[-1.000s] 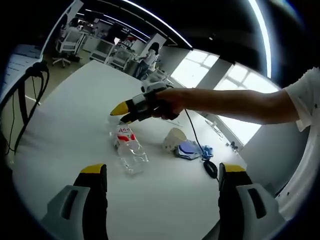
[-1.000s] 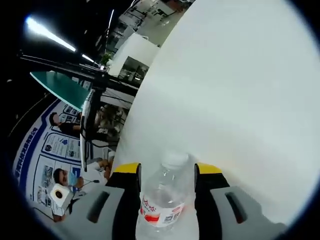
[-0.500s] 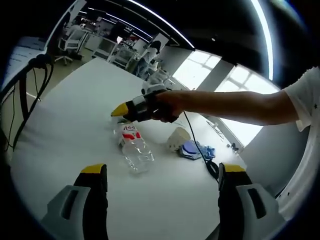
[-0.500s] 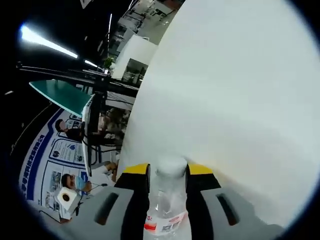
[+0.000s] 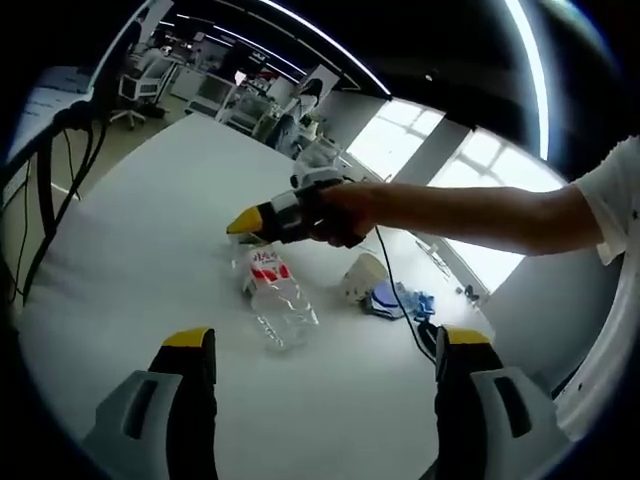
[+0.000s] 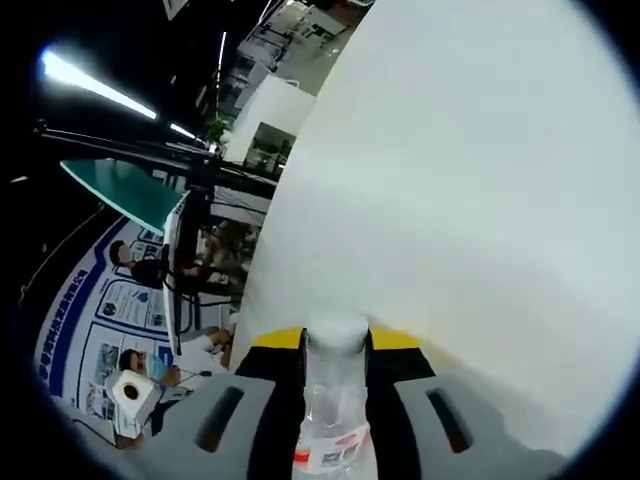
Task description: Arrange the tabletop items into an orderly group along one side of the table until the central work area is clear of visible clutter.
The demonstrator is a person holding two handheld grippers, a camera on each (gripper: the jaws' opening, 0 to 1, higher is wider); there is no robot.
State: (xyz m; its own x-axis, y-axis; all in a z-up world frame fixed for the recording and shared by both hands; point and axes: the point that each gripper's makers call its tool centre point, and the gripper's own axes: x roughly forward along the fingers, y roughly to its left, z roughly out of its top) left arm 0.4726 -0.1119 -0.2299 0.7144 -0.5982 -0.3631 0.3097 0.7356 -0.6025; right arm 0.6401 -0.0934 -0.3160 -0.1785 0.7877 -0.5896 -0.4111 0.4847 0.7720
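- In the right gripper view, the right gripper point(image 6: 335, 340) is clenched on the plastic bottle point(image 6: 332, 400): its two yellow-tipped jaws press against the bottle's neck from either side, just below the white cap.
- The bottle is clear, with a red-and-white label, and points forward along the jaws over the white desk point(image 6: 480, 200).
- In the left gripper view, the same bottle point(image 5: 275, 295) lies on its side on the desk point(image 5: 130, 260), roughly in the middle, with the right gripper point(image 5: 262, 222) reaching in from the right, held by a person's hand point(image 5: 345, 212) on a bare forearm.
- The left gripper point(image 5: 318, 345) is released, its jaws spread wide and holding nothing, above the near part of the desk and well apart from the bottle.
- Beyond the bottle lie a pale cup-like object point(image 5: 362, 275) on its side, a blue-and-white bundle point(image 5: 390, 298) just beside it, and a dark mouse-like object point(image 5: 425, 335) with a black cable point(image 5: 395, 285) running across them.
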